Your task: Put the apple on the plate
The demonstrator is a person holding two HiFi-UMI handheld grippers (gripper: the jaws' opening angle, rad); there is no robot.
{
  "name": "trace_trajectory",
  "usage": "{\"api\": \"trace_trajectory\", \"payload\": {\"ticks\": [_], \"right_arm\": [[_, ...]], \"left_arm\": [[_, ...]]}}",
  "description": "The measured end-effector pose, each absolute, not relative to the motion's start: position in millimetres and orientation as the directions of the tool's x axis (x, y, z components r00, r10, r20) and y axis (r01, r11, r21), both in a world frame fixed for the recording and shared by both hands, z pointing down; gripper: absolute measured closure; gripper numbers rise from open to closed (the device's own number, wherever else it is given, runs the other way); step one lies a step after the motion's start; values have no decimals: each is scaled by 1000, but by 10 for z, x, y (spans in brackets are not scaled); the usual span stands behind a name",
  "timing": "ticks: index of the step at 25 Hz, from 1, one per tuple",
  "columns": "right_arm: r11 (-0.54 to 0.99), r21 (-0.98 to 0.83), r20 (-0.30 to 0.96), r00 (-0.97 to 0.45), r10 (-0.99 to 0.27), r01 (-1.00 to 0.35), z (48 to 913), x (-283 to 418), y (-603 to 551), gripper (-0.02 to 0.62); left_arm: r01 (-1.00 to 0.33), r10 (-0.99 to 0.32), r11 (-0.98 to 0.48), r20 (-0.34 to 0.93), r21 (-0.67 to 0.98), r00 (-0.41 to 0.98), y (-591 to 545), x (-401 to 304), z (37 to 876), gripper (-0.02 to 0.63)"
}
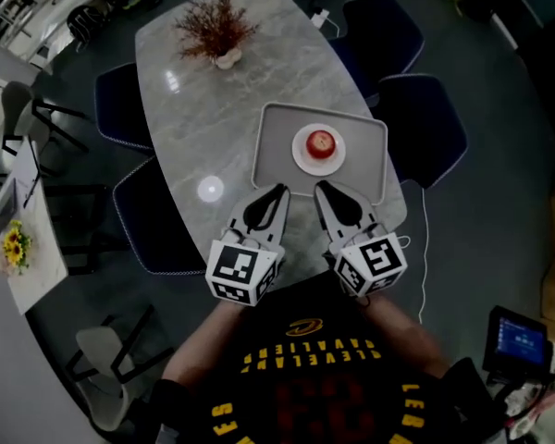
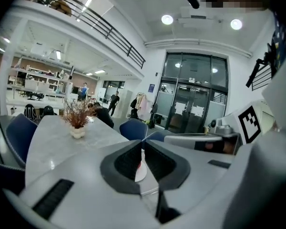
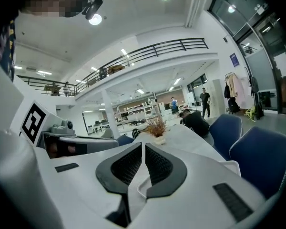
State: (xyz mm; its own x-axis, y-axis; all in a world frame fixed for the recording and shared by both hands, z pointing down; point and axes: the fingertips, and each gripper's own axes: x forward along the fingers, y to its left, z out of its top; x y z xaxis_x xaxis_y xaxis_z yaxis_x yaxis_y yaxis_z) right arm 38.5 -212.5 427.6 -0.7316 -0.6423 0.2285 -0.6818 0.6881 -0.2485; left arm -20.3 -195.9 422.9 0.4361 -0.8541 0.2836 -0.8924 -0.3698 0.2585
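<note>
Two grippers, both empty, and from the head view your job looks done: the apple [image 1: 322,142] sits in the middle of the plate [image 1: 299,152], which rests on the tray [image 1: 276,155] near the close end of the table [image 1: 203,109]. The left gripper [image 1: 279,192] and right gripper [image 1: 322,187] hang side by side just short of the tray's near rim, tips pointing toward it and touching nothing. What is left, as I judge it, is a clean exit, so keep both tips above the rim and draw straight back toward yourself rather than sweeping sideways across the tray. In the left gripper view the left gripper [image 2: 142,144] has its jaws drawn nearly together with only a thin slit between them. Nothing is pinched there, and a sliver of the plate [image 2: 140,171] shows through the gap, well beyond the pads. In the right gripper view the right gripper [image 3: 143,147] is just as narrow and just as empty, with the far vase of dried twigs [image 3: 156,128] lined up above the slit. Leave both jaws narrow as they are. A nudge to the tray is the one thing that could roll the apple off.
</note>
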Motion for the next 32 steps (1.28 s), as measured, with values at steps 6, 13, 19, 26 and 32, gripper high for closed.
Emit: {"api": "trace_trajectory", "payload": {"ticks": [6,13,19,26,32], "right_arm": [[747,-164,187,-764,-617,-644,3967,135,-1770,589],[761,-78,122,-763,-634,-644,3642,-76,-1443,589],[753,-25,95,-751,-653,-658,3534,-188,-1158,589],[750,22,33,-750,-661,-661,3365,-295,-926,589],[753,47,23,-752,-658,-657,3334,-327,-793,589]], "left_arm": [[-889,-876,-400,191,223,442,-1613,-292,3894,588],[-883,-881,-429,127,187,455,-1276,-402,3629,604],[-878,-879,-455,87,147,469,-975,-519,3510,604],[-886,-887,-458,34,74,461,-762,-613,3329,604],[-887,-888,-458,20,59,460,-642,-623,3301,604]]}}
